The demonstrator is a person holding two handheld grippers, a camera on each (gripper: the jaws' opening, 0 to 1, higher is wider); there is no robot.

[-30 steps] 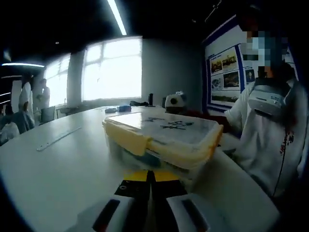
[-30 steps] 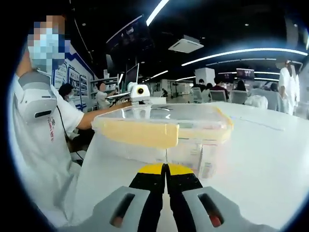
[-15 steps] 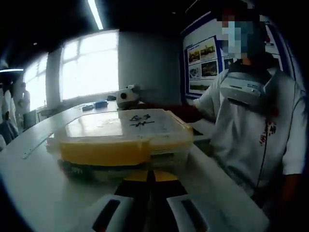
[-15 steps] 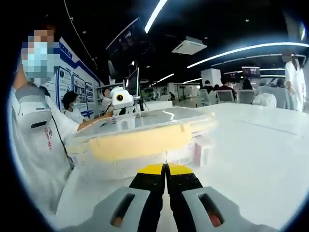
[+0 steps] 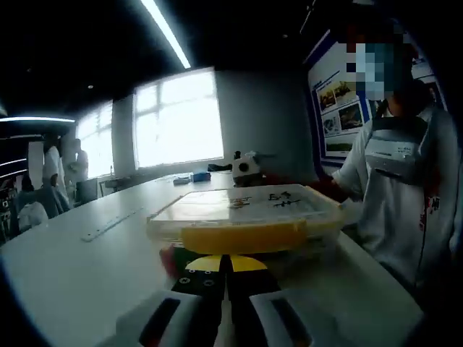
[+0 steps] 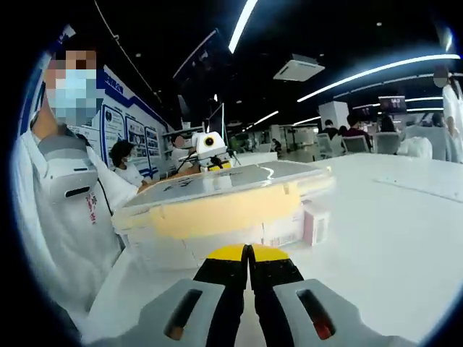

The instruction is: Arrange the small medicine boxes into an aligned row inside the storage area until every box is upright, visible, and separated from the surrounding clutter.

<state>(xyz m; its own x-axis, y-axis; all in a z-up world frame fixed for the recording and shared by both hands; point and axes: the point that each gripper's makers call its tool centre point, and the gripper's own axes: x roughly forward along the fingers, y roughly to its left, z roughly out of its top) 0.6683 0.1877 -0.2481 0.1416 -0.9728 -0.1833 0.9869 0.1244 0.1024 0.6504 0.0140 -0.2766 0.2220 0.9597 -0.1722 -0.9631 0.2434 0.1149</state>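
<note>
- facing the lidded storage box (image 5: 246, 220) from both sides: left gripper (image 5: 222, 271) low over the bench (image 5: 65, 282), its fingers (image 5: 199, 278) pressed together, nothing between them; tips just short of the box's near wall.
- right gripper (image 6: 248, 262) in the same pose: level, aimed at the box's yellow latch flap (image 6: 217, 213), fingers (image 6: 269, 271) closed flat against each other, holding nothing.
- task's things: the small medicine boxes sit inside the clear storage box, seen only dimly through its wall; one pink-edged box (image 6: 315, 223) stands at the right corner in the right gripper view. cannot tell whether it is inside the wall or just outside it.
- lid (image 5: 249, 206) is on, yellow clip along the near edge in both views. judgement: nothing can be rowed up until it comes off.
- risk 1: closed tips shoved at the latch would slide the whole box across the smooth bench instead of releasing it, since nothing braces the far side.
- risk 2: lifting one latch alone could tip the box and topple the boxes inside.
- risk 3: a jolt could knock the corner box over.
- farther off: a person in a white shirt (image 6: 69, 217) sits close beside the box; a sliding box could go toward them.
- far: a ruler-like strip (image 5: 108, 224) lies on the bench, well apart.
</note>
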